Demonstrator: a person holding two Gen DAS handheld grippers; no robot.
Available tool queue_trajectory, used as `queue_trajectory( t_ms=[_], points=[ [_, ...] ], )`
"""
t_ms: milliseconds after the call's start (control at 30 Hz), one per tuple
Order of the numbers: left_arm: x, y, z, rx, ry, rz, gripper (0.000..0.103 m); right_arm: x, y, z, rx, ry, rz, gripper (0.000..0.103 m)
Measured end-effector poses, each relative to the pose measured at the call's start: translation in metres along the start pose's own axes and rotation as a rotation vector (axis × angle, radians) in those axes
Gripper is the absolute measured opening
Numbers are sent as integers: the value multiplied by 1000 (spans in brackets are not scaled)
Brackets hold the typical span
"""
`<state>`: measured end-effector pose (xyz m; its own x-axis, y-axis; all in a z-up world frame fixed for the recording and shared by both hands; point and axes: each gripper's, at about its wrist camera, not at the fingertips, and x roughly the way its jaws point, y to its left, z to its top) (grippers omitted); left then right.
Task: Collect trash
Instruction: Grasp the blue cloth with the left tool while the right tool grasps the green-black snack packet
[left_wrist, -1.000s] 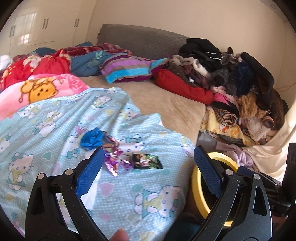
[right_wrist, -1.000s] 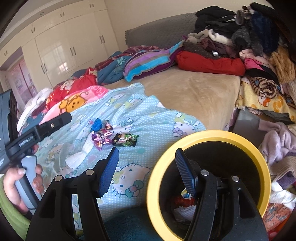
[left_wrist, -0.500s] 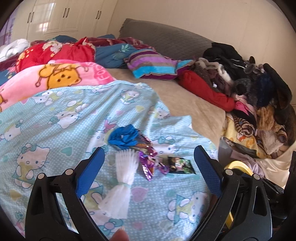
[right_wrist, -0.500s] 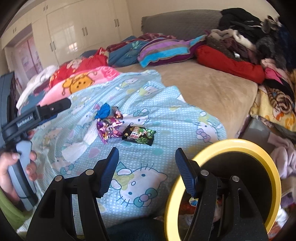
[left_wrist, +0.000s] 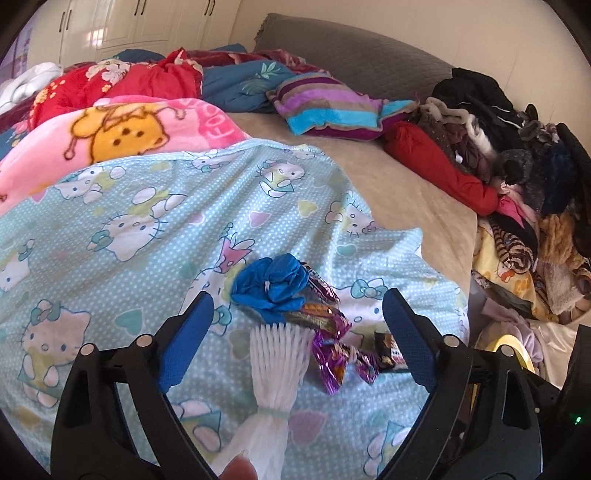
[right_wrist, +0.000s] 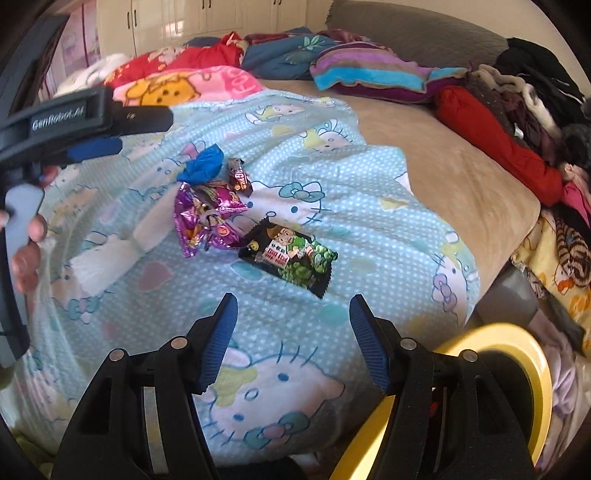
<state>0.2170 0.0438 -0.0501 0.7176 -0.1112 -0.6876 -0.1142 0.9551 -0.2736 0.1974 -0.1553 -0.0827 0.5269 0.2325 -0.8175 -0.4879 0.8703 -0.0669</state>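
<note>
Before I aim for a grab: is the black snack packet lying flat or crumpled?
Flat. The black packet lies spread on the blue sheet, its printed face up and readable.

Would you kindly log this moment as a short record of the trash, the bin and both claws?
surface: light-blue cartoon-cat blanket on a bed
trash: blue crumpled piece, white pleated piece, purple foil wrappers, black-and-green snack packet, all lying close together
bin: yellow-rimmed bin beside the bed, at the right
left claw: open, jaws have just been closing slightly, over the white piece, nothing gripped
right claw: open, empty, short of the packet
</note>
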Motion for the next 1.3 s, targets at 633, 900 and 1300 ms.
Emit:
queue_trajectory(
  t_ms=[633, 900, 1300],
  points=[
    [74, 10, 10, -34, 145, 71, 58, 65, 19, 25, -151, 145, -20, 13],
    [77, 17, 2, -36, 163, 48, 9, 38, 6, 14, 7, 108, 107, 6],
    [14, 26, -7, -116, 35, -22, 5, -16, 5, -11, 164, 11, 234, 5]
  ],
)
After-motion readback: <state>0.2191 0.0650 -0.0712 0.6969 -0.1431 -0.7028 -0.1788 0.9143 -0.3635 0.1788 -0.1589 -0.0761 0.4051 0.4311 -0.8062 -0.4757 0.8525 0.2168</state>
